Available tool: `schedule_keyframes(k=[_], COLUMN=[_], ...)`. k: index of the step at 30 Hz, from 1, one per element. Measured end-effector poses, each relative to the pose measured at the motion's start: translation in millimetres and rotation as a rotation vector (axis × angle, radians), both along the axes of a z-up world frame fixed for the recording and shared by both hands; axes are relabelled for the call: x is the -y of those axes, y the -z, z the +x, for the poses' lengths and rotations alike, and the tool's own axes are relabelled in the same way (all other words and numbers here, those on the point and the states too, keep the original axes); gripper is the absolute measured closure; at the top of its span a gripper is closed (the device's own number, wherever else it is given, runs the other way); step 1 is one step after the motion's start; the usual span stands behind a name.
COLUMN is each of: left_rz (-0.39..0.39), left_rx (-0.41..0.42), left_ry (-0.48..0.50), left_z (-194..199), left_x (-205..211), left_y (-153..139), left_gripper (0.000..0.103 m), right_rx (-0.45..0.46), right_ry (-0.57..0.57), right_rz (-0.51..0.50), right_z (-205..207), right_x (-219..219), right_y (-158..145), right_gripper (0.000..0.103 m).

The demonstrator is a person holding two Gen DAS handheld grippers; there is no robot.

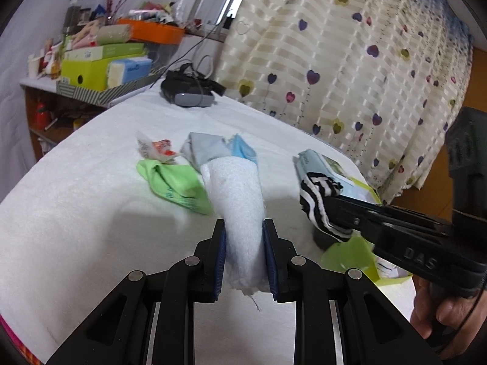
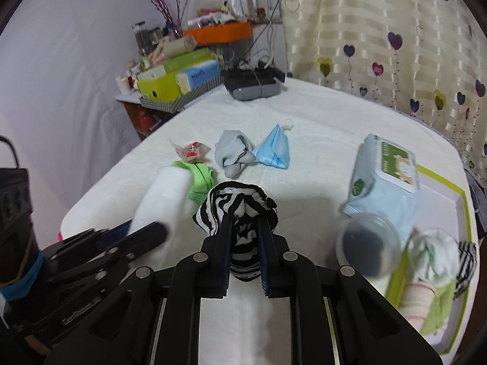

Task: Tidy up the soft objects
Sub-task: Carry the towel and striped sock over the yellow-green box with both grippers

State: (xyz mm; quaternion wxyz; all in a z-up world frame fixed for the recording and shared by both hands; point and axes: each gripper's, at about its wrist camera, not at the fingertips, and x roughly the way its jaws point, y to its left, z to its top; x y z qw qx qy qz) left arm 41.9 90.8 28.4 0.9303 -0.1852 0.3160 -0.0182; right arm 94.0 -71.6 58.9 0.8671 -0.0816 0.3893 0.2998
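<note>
White towelling covers the table (image 2: 319,115) in front of me, with a heart-print curtain (image 1: 350,60) behind it and a green-rimmed tray (image 2: 438,182) at its right edge holding a pale blue wipes pack (image 2: 383,179). My left gripper (image 1: 243,243) pinches a white foam roll (image 1: 237,200) lifted above the cloth, just beside a green cloth (image 1: 173,185). My right gripper (image 2: 245,243) is clamped on a black-and-white striped sock (image 2: 240,206), near the tray, while a grey sock (image 2: 231,152) and blue mask (image 2: 274,149) lie farther back.

The left gripper (image 1: 243,240) pinched a white foam roll (image 1: 236,188); the right gripper (image 1: 327,213) apparently clamped a striped sock (image 1: 316,194).
</note>
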Motion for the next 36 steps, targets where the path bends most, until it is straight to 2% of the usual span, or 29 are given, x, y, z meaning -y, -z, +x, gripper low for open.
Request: schedule_keyframes(k=[14,36], left_rz=[0.050,0.091], left_rx=[0.044,0.064], left_ry=[0.069,0.189], left_z=[-13.8,-11.1], left_x=[47.5,114.1], left_y=[-25.6,-39.7], left_gripper=[0.081,0.081], right_rx=[0.088,0.127], right_ry=[0.047,0.129], right_rz=[0.072,0.128], right_z=[-39.6,-54.2], right_x=[57.2,120.1], right_y=[-25.0,-34.5], right_gripper=[0.087,0.087])
